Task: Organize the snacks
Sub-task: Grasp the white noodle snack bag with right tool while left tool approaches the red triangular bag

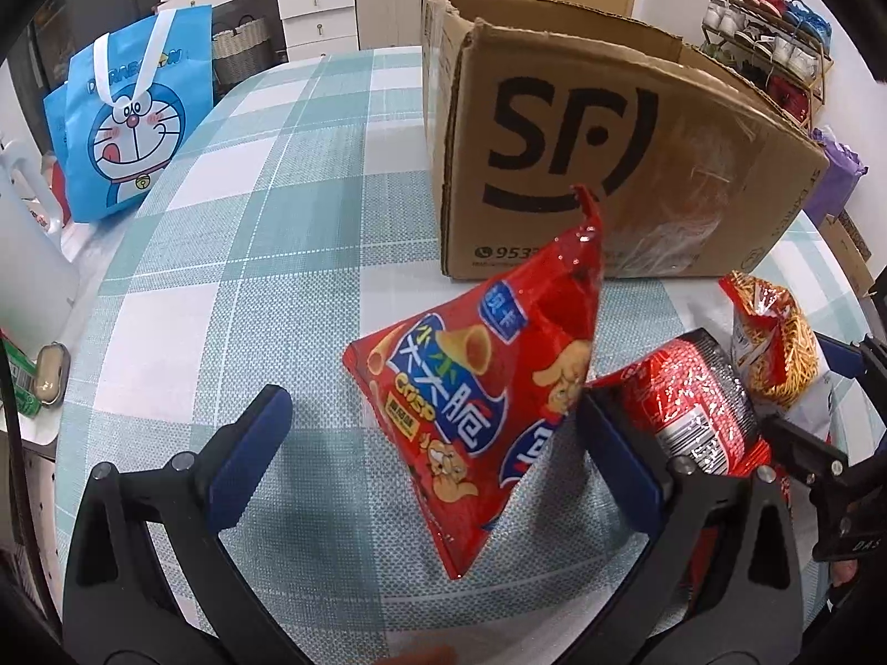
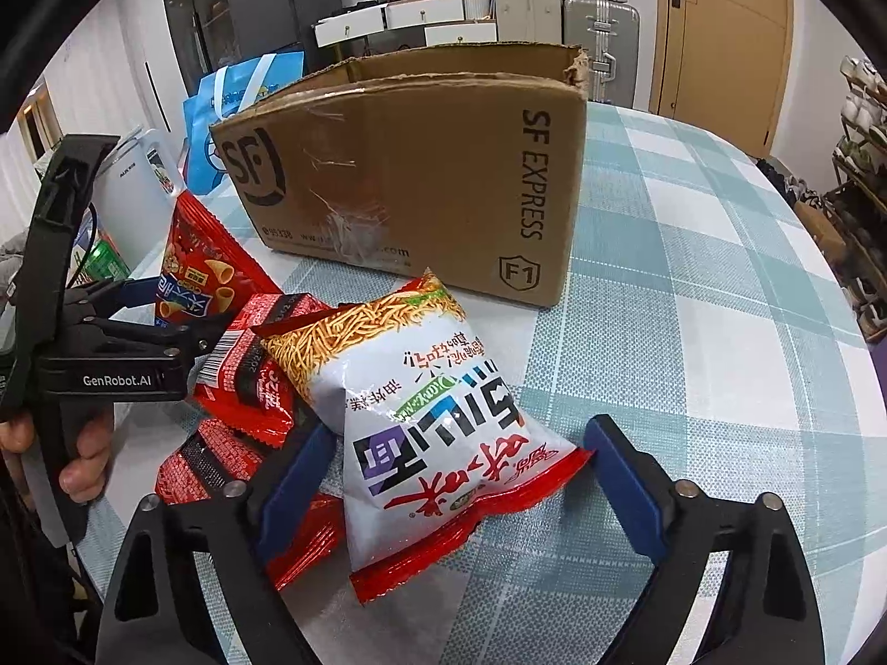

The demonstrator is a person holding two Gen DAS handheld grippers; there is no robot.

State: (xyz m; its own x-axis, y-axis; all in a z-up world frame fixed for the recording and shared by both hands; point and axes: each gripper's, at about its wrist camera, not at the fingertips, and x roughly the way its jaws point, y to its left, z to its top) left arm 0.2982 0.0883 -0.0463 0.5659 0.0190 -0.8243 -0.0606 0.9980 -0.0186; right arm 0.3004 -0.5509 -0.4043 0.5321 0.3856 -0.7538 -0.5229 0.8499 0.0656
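A red crisp bag (image 1: 471,388) stands tilted on the checked tablecloth (image 1: 249,221) between the wide fingers of my left gripper (image 1: 438,438). It leans against the right finger, far from the left one. My right gripper (image 2: 460,460) straddles a white noodle snack bag (image 2: 432,415) that lies flat; the pads stand right at its edges and the bag looks unsqueezed. Red foil packets (image 2: 249,366) lie between the two bags, partly under them. The open SF cardboard box (image 1: 610,138) stands just behind the snacks.
A blue cartoon tote (image 1: 127,122) stands at the table's far left edge. A white appliance (image 2: 133,194) and a green packet (image 1: 16,382) sit left of the table. A shoe rack (image 1: 765,39) is behind the box. A hand (image 2: 83,443) holds the left gripper's handle.
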